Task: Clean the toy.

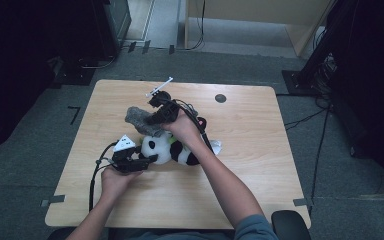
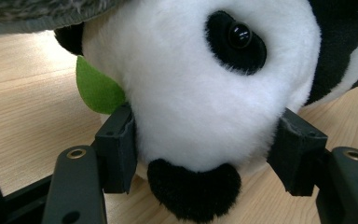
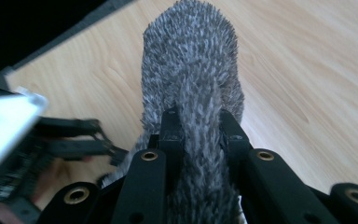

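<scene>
The grey fuzzy cloth [image 1: 142, 121] hangs over the head end of the panda toy [image 1: 172, 149], which lies near the middle of the table [image 1: 260, 170], a little toward the left edge. The right tongs [image 3: 196, 116] are closed tight on a fold of this cloth. The left tongs [image 2: 205, 140] are half open, and their pads press on both sides of the panda's white head. To do the step well, I think the left tongs should keep the panda steady while the right tongs draw the cloth slowly, so that the toy does not roll.
</scene>
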`<state>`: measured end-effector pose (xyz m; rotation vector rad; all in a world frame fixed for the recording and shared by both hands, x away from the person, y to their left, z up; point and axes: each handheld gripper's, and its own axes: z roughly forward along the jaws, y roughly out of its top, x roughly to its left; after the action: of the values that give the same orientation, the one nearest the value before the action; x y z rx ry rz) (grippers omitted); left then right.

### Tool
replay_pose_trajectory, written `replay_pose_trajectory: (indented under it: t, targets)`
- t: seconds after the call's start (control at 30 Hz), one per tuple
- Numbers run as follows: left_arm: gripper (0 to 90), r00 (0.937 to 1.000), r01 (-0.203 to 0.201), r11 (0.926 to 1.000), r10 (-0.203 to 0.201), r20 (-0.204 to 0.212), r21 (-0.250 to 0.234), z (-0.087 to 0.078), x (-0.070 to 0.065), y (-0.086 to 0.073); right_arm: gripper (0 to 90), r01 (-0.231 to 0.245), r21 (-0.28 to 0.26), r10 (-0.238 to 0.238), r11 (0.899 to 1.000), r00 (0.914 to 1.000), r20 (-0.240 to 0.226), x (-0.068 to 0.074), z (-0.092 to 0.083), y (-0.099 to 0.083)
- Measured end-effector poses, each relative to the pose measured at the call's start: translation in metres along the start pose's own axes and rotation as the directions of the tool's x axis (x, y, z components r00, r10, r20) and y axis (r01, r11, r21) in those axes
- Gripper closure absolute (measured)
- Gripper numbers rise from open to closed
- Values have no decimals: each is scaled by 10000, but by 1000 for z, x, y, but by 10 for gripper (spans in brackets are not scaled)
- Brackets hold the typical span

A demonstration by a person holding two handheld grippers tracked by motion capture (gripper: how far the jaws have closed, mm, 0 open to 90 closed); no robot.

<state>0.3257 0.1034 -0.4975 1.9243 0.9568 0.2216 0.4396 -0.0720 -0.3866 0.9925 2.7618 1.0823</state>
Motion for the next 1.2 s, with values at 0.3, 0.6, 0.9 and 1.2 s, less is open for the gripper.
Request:
replay_pose_trajectory:
  t: [0.3, 0.6, 0.9, 1.2]
  targets:
    - [340, 10000, 47, 10000, -47, -39, 52, 0, -1, 0, 760, -784, -71, 783, 9969, 9969, -109, -26, -1, -22]
    - [340, 9999, 124, 9999, -123, -48, 100, 0, -1, 1, 760, -806, -105, 810, 9967, 9951, 561, -37, -21, -34]
    - [341, 10000, 87, 9999, -87, -15, 109, 0, 0, 0, 759, -740, -565, 781, 9957, 9943, 725, -43, -44, -54]
    - [340, 10000, 37, 10000, -37, 30, 67, 0, 0, 0, 759, -740, -838, 824, 9937, 9914, 1018, -51, -58, -58]
